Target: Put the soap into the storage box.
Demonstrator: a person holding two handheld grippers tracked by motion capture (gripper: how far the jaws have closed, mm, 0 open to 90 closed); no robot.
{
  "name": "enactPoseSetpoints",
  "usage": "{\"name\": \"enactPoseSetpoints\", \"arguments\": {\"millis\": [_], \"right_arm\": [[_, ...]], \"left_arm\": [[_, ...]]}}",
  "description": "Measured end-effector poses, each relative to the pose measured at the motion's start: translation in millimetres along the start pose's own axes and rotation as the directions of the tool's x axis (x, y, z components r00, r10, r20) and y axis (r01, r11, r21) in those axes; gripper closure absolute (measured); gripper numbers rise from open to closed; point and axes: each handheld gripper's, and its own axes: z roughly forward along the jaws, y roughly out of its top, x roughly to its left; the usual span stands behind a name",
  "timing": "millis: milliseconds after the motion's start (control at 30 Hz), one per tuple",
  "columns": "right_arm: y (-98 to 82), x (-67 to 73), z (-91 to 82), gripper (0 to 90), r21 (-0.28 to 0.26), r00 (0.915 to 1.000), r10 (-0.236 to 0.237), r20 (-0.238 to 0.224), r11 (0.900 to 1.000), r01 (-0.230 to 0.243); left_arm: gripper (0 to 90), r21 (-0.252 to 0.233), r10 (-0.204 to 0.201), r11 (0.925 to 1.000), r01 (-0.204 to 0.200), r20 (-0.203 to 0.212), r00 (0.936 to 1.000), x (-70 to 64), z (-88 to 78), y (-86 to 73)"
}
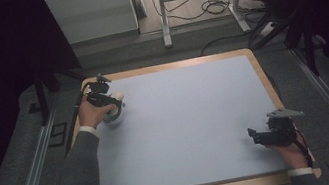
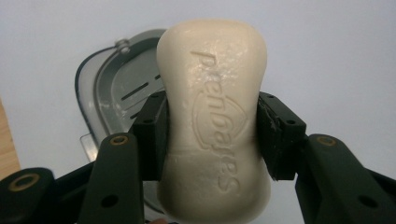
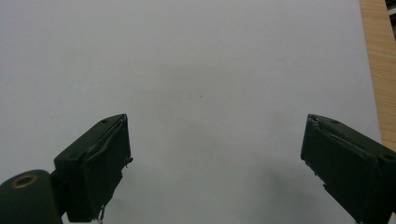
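We see the soap bar clamped between the left gripper's jaws above a grey dish, far-left on the counter; right gripper jaws wide, empty.

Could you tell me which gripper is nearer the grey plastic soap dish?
Left. The left gripper, clamping a cream soap bar, hovers directly over the grey plastic soap dish; the right gripper sits across the table.

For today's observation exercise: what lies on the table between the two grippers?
Nothing: in the high view, bare blue mat separates the left gripper, holding the soap, from the right gripper.
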Motion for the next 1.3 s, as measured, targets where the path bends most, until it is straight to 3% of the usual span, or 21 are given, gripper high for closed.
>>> {"name": "enactPoseSetpoints", "arguments": {"millis": [300, 567, 767, 900, 1033, 1167, 1300], "right_arm": [[-0.6, -0.1, 1.0, 8.1, 0.005, 1.0000, -0.001, 0.000, 1.000, 0.001], [-0.8, 0.0, 1.4, 8.1, 0.009, 1.0000, -0.001, 0.000, 1.000, 0.001], [-0.9, -0.6, 0.8, 8.1, 0.008, 1.0000, 0.004, 0.000, 1.000, -0.004], [-0.7, -0.2, 0.8, 8.1, 0.006, 1.0000, 0.000, -0.002, 1.000, 0.000], [-0.6, 0.3, 0.4, 8.1, 0.003, 1.0000, 0.000, 0.001, 1.000, 0.000], [-0.2, 0.2, -0.8, 8.1, -0.001, 1.0000, -0.002, 0.004, 1.000, 0.002], [-0.3, -0.1, -1.0, 8.1, -0.004, 1.0000, 0.000, 0.007, 1.000, 0.000]], "left_arm": [[49.5, 0.006, -0.053, 0.9986, 0.053, -0.004, 0.9986, 12.2, 9.6, -3.3], [49.3, 0.008, -0.070, 0.9975, 0.070, -0.007, 0.9975, 13.6, 17.1, -4.9], [33.4, -0.059, -0.079, 0.9950, 0.081, 0.038, 0.9962, 10.1, 4.5, -2.7], [29.6, -0.094, -0.044, 0.9941, 0.053, 0.096, 0.9944, 3.3, -5.5, -5.5], [27.7, -0.112, 0.010, 0.9937, 0.002, 0.111, 0.9938, -8.8, -13.4, -10.3], [26.2, -0.149, 0.081, 0.9870, -0.061, 0.131, 0.9881, -25.4, -21.9, -20.7], [25.1, -0.164, 0.140, 0.9799, -0.113, 0.161, 0.9770, -41.2, -24.3, -34.8]]}}
